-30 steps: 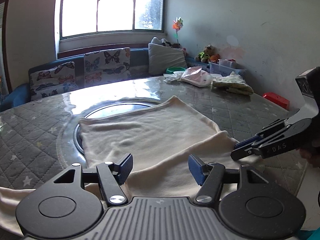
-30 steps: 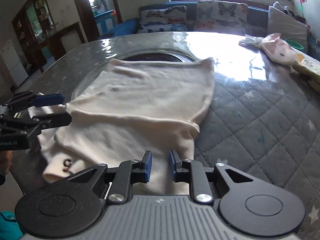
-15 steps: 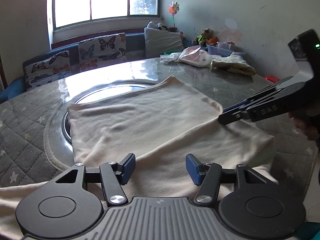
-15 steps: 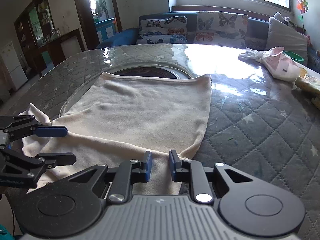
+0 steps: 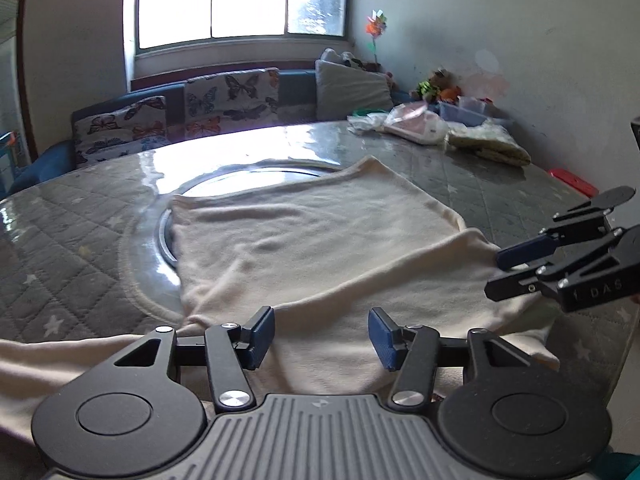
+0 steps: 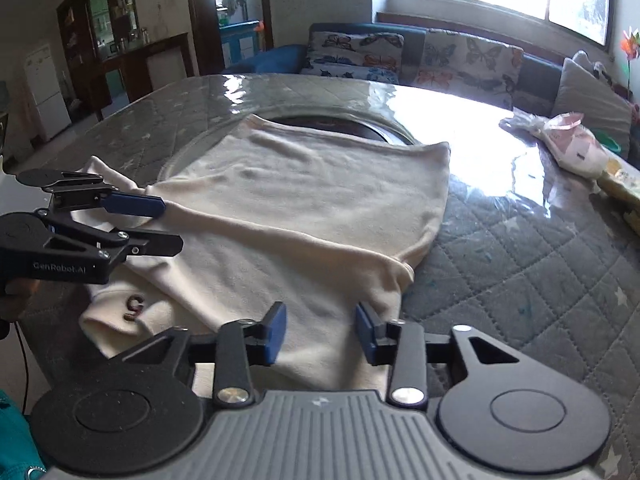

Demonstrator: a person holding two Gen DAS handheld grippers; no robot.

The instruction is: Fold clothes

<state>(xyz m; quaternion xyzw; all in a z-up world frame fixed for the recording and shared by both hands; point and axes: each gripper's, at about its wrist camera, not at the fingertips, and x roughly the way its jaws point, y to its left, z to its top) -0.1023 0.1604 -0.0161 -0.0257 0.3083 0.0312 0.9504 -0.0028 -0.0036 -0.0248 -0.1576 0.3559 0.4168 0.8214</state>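
Note:
A cream long-sleeved top (image 5: pixel 304 248) lies flat on the quilted table, its body spread toward the far side; it also shows in the right wrist view (image 6: pixel 304 208). A folded sleeve cuff with a small dark emblem (image 6: pixel 134 306) lies near the front edge. My left gripper (image 5: pixel 322 338) is open and empty over the near edge of the cloth; it shows at left in the right wrist view (image 6: pixel 156 224). My right gripper (image 6: pixel 320 334) is open and empty above the cloth's right side; it shows at right in the left wrist view (image 5: pixel 500 276).
The round table (image 5: pixel 72 232) has a glass turntable (image 5: pixel 248 178) partly under the top. A pile of other clothes and bags (image 5: pixel 432 128) sits at the far right. A sofa with butterfly cushions (image 5: pixel 188 108) runs behind. The table's front edge is close below both grippers.
My right gripper's jaws have gone from nearly shut to open, letting go of the cloth. Both grippers have drawn back toward the near edge. The left gripper stays open.

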